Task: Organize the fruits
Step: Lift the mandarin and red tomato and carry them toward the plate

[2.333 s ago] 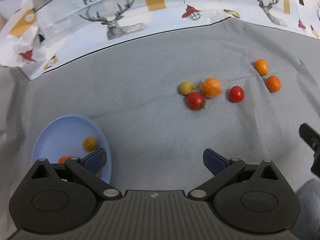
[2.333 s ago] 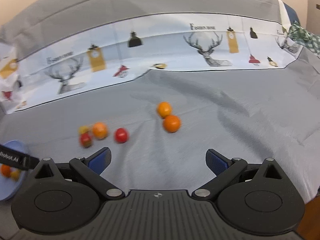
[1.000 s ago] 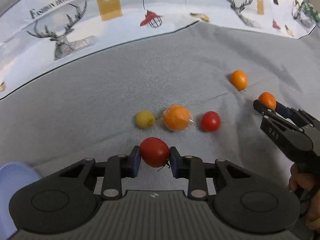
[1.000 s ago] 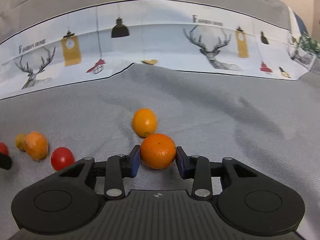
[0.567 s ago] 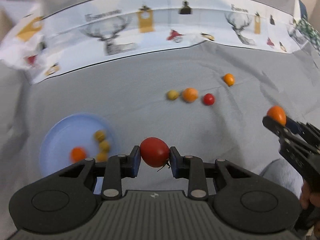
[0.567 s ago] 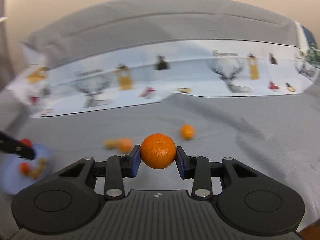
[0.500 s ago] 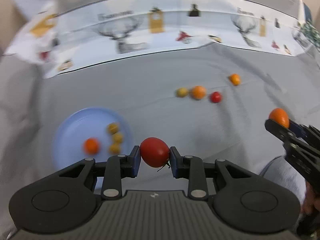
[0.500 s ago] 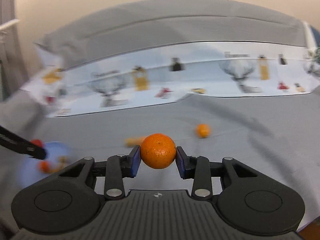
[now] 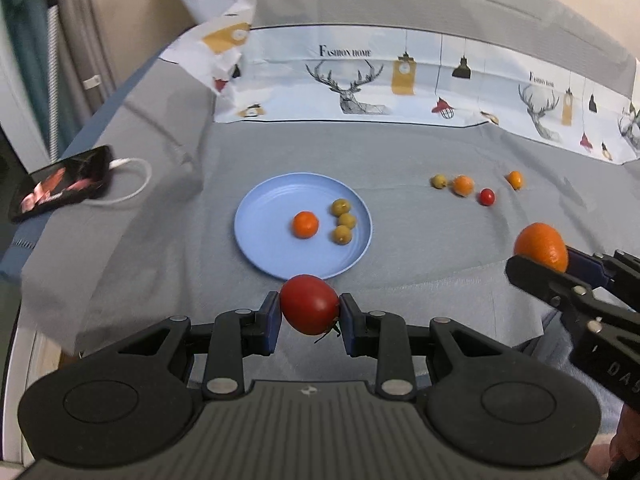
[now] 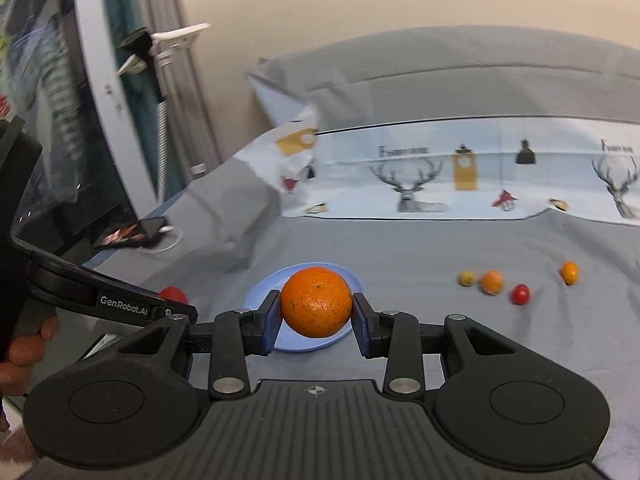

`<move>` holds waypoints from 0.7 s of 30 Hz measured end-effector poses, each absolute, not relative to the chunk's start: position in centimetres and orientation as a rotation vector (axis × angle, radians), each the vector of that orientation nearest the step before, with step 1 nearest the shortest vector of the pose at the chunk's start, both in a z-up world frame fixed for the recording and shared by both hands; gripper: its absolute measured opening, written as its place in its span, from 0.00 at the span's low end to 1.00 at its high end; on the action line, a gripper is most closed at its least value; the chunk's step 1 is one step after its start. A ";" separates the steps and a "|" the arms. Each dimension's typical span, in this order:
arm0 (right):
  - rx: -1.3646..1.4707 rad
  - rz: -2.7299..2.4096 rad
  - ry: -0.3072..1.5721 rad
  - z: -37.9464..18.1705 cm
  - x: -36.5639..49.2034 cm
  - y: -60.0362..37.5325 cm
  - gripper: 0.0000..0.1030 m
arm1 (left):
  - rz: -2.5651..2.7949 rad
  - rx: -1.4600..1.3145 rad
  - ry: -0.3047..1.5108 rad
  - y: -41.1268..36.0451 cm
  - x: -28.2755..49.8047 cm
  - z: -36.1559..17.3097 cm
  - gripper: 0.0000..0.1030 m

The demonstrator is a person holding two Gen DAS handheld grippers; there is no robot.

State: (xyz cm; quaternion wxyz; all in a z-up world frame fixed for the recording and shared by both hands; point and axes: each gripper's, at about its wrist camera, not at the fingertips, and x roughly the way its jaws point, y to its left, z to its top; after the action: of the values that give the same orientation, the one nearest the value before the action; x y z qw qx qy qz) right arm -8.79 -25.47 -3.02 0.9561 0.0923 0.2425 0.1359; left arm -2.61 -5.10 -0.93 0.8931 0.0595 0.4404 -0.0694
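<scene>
My left gripper [image 9: 309, 312] is shut on a red tomato [image 9: 309, 303], held above the near rim of the blue plate [image 9: 260, 216]. The plate holds an orange [image 9: 305, 224] and three small yellow-green fruits [image 9: 343, 221]. My right gripper [image 10: 316, 318] is shut on an orange [image 10: 316, 307], with the plate [image 10: 352, 276] beyond it. It also shows at the right of the left wrist view, holding the orange [image 9: 541, 245]. On the grey cloth to the right lie a yellow-green fruit [image 9: 439, 180], an orange fruit [image 9: 463, 185], a small red tomato [image 9: 487, 197] and a small orange fruit [image 9: 514, 179].
A phone [image 9: 60, 188] with a white cable [image 9: 132, 184] lies at the left edge of the grey cloth. A printed white cloth with deer [image 9: 400, 84] runs along the back. Beyond the cloth's left edge stands a window frame [image 10: 100, 92].
Both grippers have swung left with their fruit still held. The blue plate has come to the middle of both views and the loose fruits have shifted to the right.
</scene>
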 end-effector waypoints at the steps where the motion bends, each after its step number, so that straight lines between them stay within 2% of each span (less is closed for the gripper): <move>1: 0.170 0.283 0.494 -2.9 -9.1 -24.8 0.38 | -0.144 0.123 0.906 -5.0 -3.2 -0.9 0.33; 21: 0.011 0.278 0.421 -0.7 -13.7 -20.5 0.38 | -0.166 0.023 0.817 -1.9 -7.4 0.7 0.33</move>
State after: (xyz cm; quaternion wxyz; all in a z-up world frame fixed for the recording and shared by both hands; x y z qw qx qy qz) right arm -13.69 -20.47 -0.74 0.9684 0.0055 0.2080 0.1376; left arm -7.36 -1.91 0.71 0.9143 0.0109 0.3968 -0.0805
